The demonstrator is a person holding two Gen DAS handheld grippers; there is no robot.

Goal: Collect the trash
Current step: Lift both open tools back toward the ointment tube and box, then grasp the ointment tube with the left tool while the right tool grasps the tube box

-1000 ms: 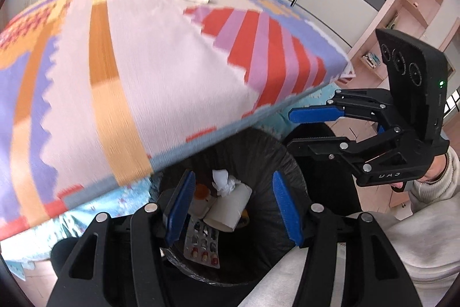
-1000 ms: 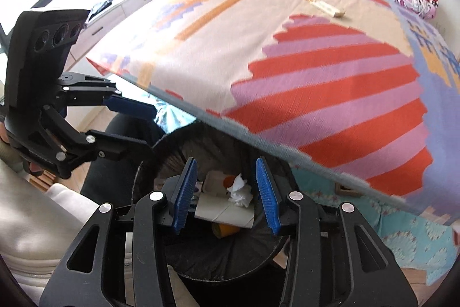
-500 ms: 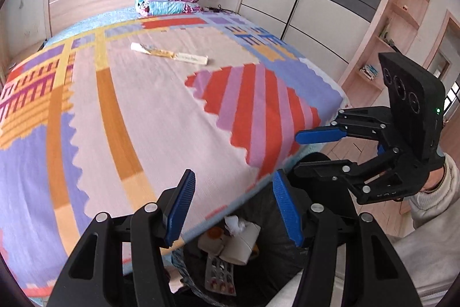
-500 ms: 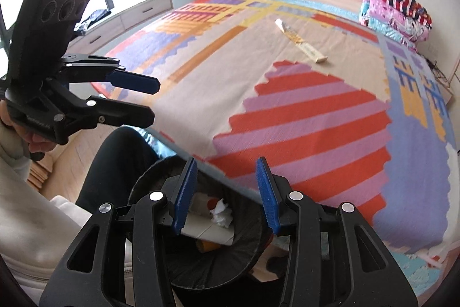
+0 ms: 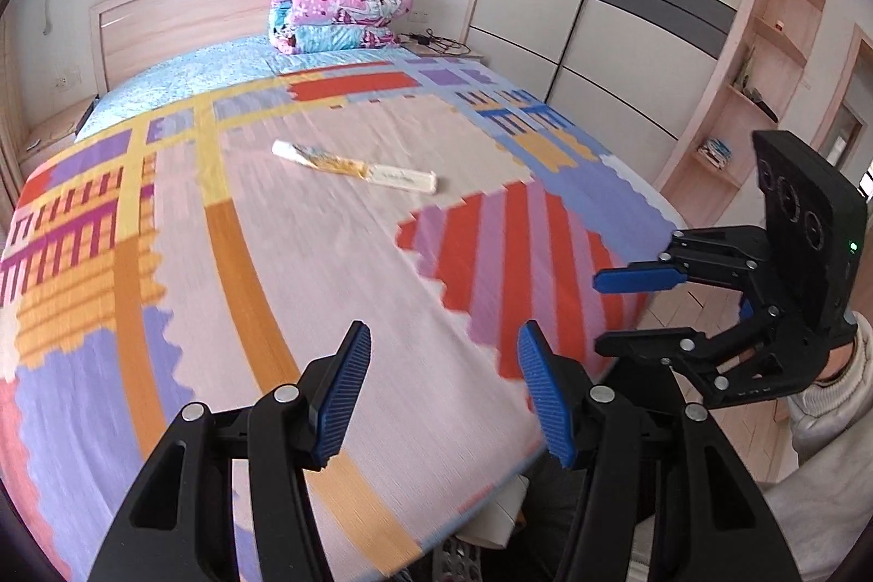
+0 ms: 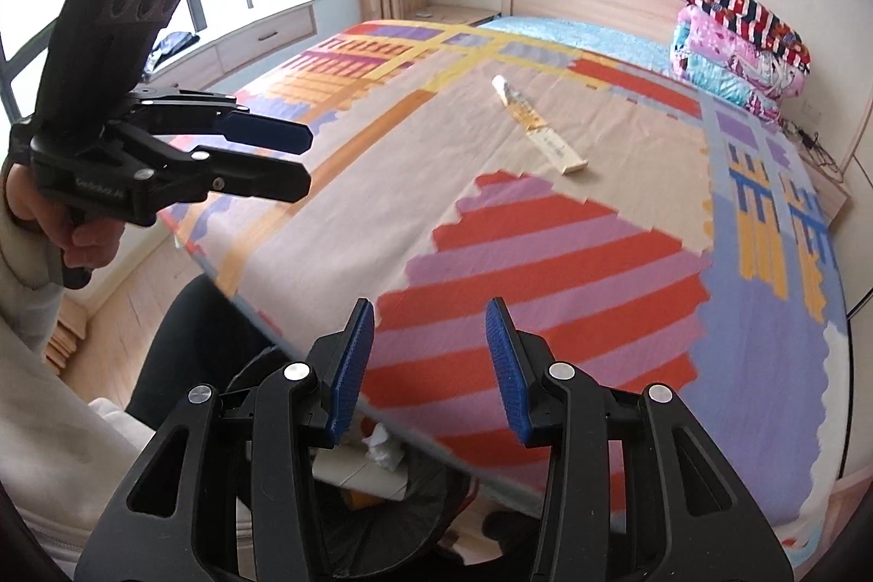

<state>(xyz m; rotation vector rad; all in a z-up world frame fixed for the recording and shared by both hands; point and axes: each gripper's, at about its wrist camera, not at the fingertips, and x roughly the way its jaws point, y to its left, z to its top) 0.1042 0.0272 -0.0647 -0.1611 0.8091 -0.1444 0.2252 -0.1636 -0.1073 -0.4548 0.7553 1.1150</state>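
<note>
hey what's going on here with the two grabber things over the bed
A person is collecting trash with a handheld gripper in each hand. The left gripper and the right gripper are both open and empty, pointing across the patterned bedspread. One long wrapper lies on the bed, not picked up yet. A black trash bin by the foot of the bed already holds tissue and cardboard.

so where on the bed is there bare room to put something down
Most of the bedspread is bare: everything between the long wrapper and the foot edge. Crowded spots: the folded quilts at the headboard, and the trash bin below the foot.
</note>
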